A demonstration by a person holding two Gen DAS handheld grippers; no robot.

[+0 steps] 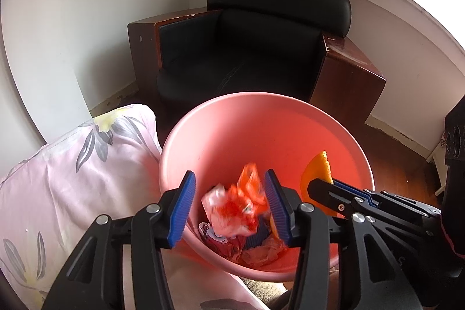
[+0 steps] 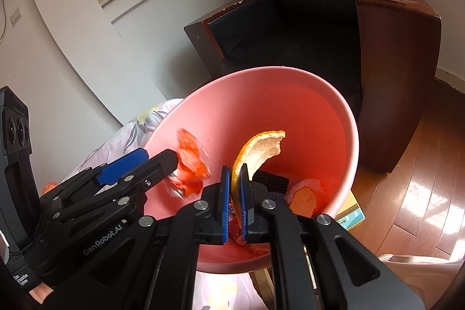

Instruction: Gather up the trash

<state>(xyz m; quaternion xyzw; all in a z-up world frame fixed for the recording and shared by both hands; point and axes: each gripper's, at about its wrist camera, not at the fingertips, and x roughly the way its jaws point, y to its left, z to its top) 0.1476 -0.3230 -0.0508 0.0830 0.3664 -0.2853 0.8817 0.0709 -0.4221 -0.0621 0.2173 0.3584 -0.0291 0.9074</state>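
A pink bin [image 1: 261, 118] stands in front of both grippers; it also shows in the right wrist view [image 2: 343, 118]. My left gripper [image 1: 229, 204] is open over the bin's near rim. A blurred orange-and-white wrapper [image 1: 238, 205] is in the air between its fingers, loose from both pads. Crumpled trash [image 1: 261, 252] lies in the bin's bottom. My right gripper [image 2: 236, 199] is shut on an orange peel [image 2: 261, 147] and holds it over the bin. The peel also shows in the left wrist view [image 1: 316, 170]. The wrapper also shows in the right wrist view [image 2: 190, 164].
A black armchair [image 1: 241, 54] with brown wooden sides stands behind the bin. A pink floral pillow [image 1: 72, 173] lies to the left of the bin. Wooden floor [image 2: 412, 173] lies to the right. A small box [image 2: 353, 212] sits by the bin's right side.
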